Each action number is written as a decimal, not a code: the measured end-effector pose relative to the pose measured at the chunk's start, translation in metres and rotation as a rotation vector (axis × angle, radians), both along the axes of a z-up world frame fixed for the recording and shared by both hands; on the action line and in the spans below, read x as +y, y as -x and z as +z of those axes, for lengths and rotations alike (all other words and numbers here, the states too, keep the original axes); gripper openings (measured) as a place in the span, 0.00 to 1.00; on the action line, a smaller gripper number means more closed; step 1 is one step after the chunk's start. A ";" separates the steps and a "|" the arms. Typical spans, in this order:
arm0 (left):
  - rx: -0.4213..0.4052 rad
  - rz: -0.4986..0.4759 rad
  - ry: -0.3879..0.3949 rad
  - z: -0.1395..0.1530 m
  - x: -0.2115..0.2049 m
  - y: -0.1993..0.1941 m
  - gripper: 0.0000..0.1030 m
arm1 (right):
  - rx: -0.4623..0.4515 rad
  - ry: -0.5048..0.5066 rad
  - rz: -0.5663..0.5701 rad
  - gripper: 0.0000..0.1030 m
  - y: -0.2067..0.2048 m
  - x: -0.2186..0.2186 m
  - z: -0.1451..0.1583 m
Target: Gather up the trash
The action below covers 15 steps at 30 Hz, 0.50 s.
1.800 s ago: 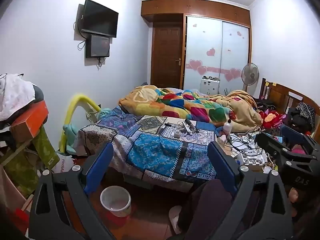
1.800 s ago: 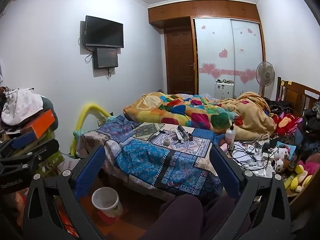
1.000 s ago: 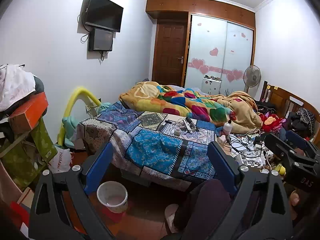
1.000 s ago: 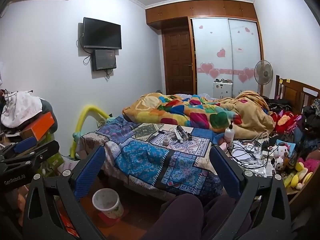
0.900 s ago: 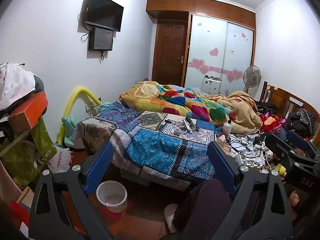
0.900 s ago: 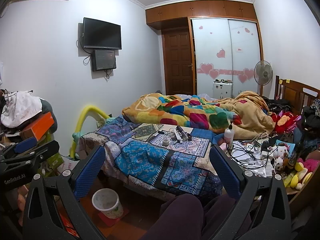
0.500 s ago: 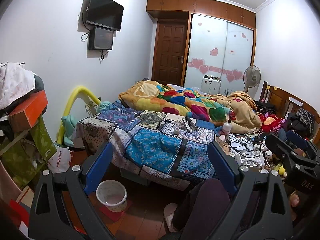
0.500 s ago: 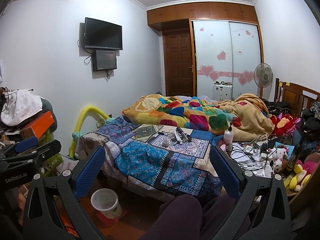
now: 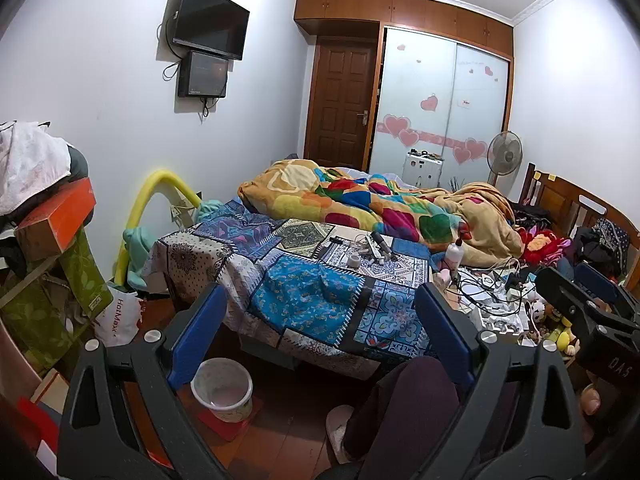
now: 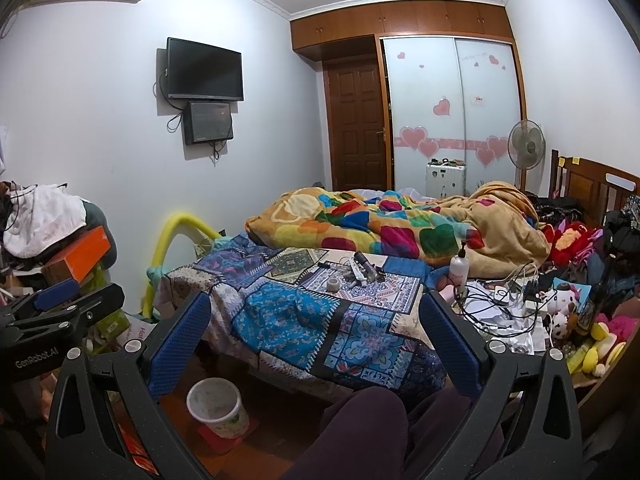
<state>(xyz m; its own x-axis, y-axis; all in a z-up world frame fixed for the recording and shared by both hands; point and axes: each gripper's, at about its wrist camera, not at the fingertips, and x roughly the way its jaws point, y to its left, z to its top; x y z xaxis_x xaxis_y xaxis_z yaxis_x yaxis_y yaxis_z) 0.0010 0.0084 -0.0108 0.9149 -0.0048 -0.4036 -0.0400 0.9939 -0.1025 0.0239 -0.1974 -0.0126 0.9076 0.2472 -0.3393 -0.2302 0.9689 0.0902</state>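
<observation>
A small white waste bin (image 9: 222, 389) (image 10: 215, 406) stands on a red mat on the wooden floor, in front of the bed's foot. On the patterned bedspread (image 9: 308, 292) (image 10: 296, 316) lie a tape roll (image 9: 353, 262) (image 10: 332, 285), remotes and small bits. My left gripper (image 9: 316, 332) is open and empty, held above the floor facing the bed. My right gripper (image 10: 310, 336) is open and empty too, beside it. Each gripper shows at the other view's edge.
A person's dark-trousered knee (image 10: 360, 432) and slippered foot (image 9: 338, 426) sit below the grippers. Stacked boxes and clothes (image 9: 44, 208) crowd the left. Cables, a pump bottle (image 10: 459, 266) and plush toys (image 10: 560, 304) clutter the bed's right side. A colourful blanket (image 9: 360, 204) covers the far bed.
Both views have shifted slightly; the bin sits a little lower and further left in the left wrist view. Both grippers stay open and empty.
</observation>
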 end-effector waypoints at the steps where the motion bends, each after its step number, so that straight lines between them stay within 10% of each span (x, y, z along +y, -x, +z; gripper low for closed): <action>1: 0.000 0.000 0.000 0.000 0.000 0.000 0.93 | 0.000 -0.001 0.000 1.00 0.000 0.000 0.000; 15: 0.000 -0.001 0.005 -0.001 0.000 0.002 0.93 | -0.003 -0.001 0.002 1.00 0.000 0.002 0.001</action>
